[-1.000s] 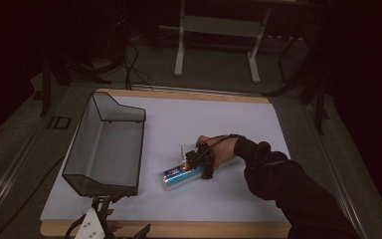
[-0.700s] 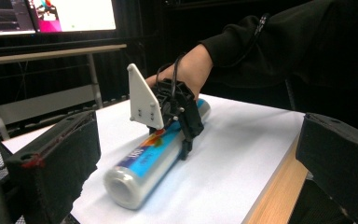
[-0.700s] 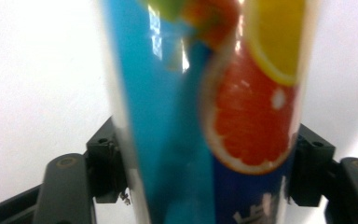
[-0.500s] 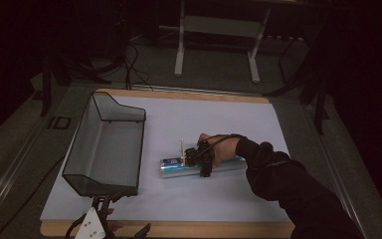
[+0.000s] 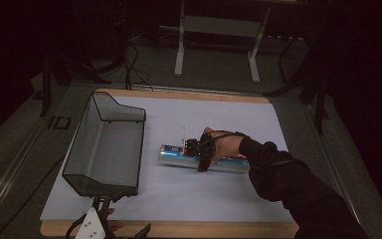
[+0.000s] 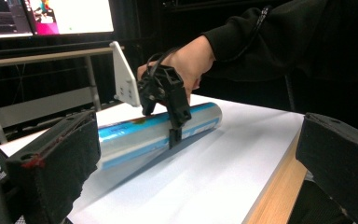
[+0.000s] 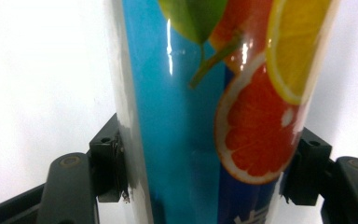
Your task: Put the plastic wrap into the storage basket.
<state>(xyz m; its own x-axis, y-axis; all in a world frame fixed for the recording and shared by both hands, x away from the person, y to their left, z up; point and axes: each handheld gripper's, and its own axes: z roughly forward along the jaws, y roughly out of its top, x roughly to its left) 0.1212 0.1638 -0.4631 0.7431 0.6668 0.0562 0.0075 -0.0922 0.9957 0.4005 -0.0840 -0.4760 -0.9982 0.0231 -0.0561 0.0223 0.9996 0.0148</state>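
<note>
A long blue roll printed with citrus fruit lies flat on the white sheet, right of the basket. My right gripper straddles its middle from above, shut on it. In the right gripper view both pads press the sides of the roll, with the right gripper at the bottom. The left gripper view shows the roll and the right gripper clamped across it, a hand behind. My left gripper sits at the table's front edge. Its jaws stand wide apart with nothing between them.
A black wire-mesh basket stands on the left of the sheet, its open end toward the front. The wooden table edge runs along the front. A metal stand is beyond the table and a lit monitor behind.
The roll has swung from a slant to lie nearly level across the sheet, and the right hand has shifted slightly with it. The left gripper has stayed put.
</note>
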